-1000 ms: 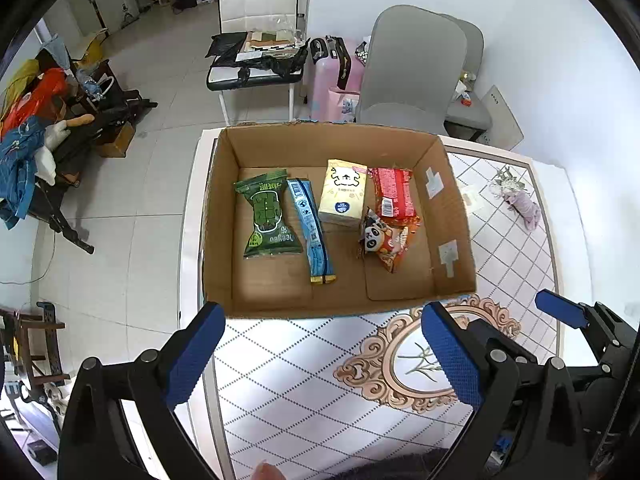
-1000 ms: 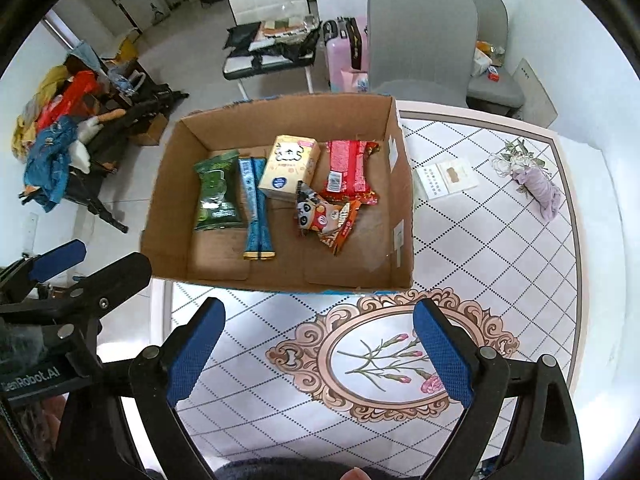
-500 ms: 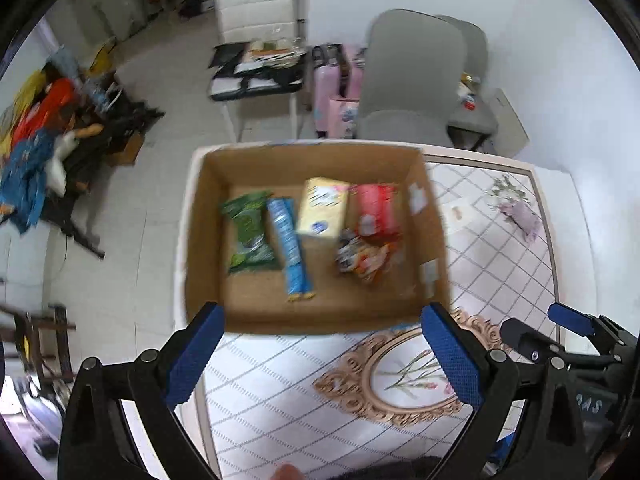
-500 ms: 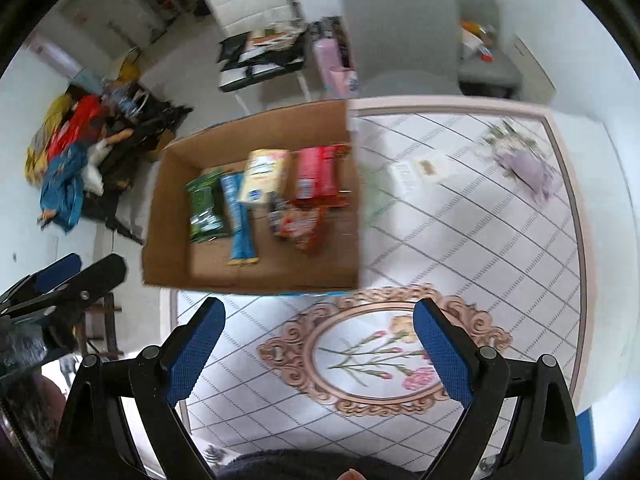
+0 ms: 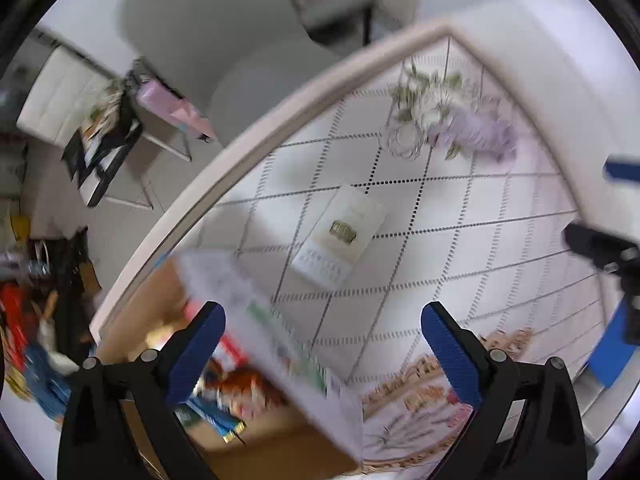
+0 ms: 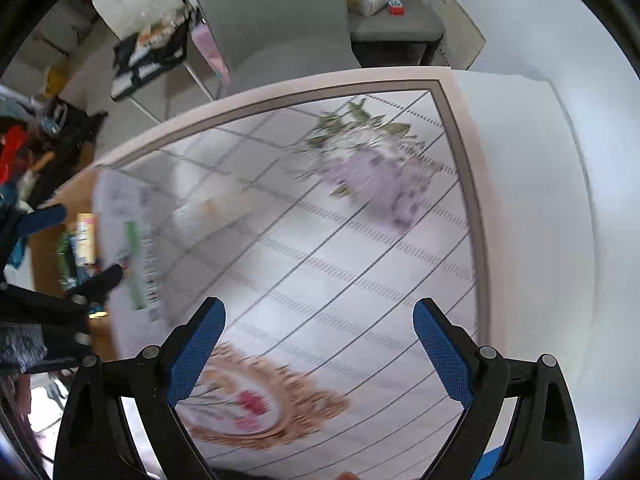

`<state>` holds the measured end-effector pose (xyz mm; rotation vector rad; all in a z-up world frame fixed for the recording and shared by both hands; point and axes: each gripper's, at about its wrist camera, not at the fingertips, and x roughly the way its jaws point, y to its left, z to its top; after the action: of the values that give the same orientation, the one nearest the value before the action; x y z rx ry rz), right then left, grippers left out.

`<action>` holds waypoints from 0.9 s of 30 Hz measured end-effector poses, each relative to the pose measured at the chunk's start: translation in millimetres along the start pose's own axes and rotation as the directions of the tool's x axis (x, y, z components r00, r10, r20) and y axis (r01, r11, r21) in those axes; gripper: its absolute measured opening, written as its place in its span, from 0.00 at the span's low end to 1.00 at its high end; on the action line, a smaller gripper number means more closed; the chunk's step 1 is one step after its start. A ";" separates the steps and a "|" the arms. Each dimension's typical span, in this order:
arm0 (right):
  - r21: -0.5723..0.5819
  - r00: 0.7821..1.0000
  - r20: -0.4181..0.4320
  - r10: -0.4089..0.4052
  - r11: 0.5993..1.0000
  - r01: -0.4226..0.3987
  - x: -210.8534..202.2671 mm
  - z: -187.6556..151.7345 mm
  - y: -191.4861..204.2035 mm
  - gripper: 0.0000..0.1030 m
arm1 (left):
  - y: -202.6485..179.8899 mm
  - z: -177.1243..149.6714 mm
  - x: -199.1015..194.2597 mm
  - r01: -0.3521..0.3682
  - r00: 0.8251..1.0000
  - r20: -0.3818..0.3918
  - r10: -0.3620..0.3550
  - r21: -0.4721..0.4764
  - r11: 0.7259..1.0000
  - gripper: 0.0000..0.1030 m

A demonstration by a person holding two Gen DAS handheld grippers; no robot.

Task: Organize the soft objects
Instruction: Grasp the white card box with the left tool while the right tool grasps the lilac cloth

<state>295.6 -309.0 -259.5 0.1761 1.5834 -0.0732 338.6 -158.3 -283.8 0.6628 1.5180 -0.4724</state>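
Observation:
A lilac soft pouch with a flower sprig (image 5: 470, 134) lies near the table's far right corner; the right wrist view shows this pouch (image 6: 376, 178) ahead of the fingers. A flat white packet (image 5: 340, 236) rests on the tablecloth between the pouch and the cardboard box (image 5: 276, 344). Blurred snack packs (image 5: 226, 386) lie inside the box. My left gripper (image 5: 322, 332) is open and holds nothing, above the box's right wall. My right gripper (image 6: 318, 328) is open over the tablecloth, short of the pouch. The box (image 6: 124, 240) sits at its left.
The tablecloth (image 6: 360, 280) is white with a diamond grid and an ornate floral medallion (image 6: 248, 404) near the front. Grey chairs (image 6: 276, 12) stand beyond the far edge. The other gripper (image 5: 604, 244) shows at the right edge of the left wrist view.
Both views have swung right, toward the table's far right corner. The box has slid to the lower left of each view and the pouch looks closer. Both grippers stayed open.

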 end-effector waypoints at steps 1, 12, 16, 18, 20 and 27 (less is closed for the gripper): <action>-0.010 1.000 -0.009 -0.011 1.000 0.011 7.7 9.2 -4.8 0.94 | -2.6 8.2 9.0 -0.001 1.000 -0.023 0.002 0.019 1.000 0.97; -0.135 0.977 -0.198 -0.074 0.990 0.047 114.4 86.1 -30.3 0.94 | -18.8 58.3 124.3 0.014 0.963 -0.268 0.028 0.152 0.988 0.97; -0.158 0.965 -0.251 -0.072 0.987 0.032 137.1 95.1 -33.2 0.94 | -24.1 57.6 136.0 -0.040 0.953 -0.284 0.105 0.227 0.973 0.97; -0.159 0.962 -0.267 -0.062 0.987 0.020 145.2 98.7 -35.4 0.94 | -26.8 54.9 141.7 -0.034 0.949 -0.297 0.108 0.245 0.969 0.96; -0.149 0.960 -0.276 -0.053 0.989 0.011 150.1 102.0 -38.7 0.94 | -28.1 53.0 141.9 -0.012 0.952 -0.294 0.086 0.243 0.970 0.87; -0.037 0.950 -0.311 0.029 0.998 -0.042 159.0 107.6 -63.6 0.54 | -13.5 47.0 125.1 0.138 0.941 -0.301 -0.155 -0.077 0.987 0.59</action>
<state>389.9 -378.0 -424.6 0.1895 1.8941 0.0183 367.3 -184.3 -412.4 0.6016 1.8775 -0.4530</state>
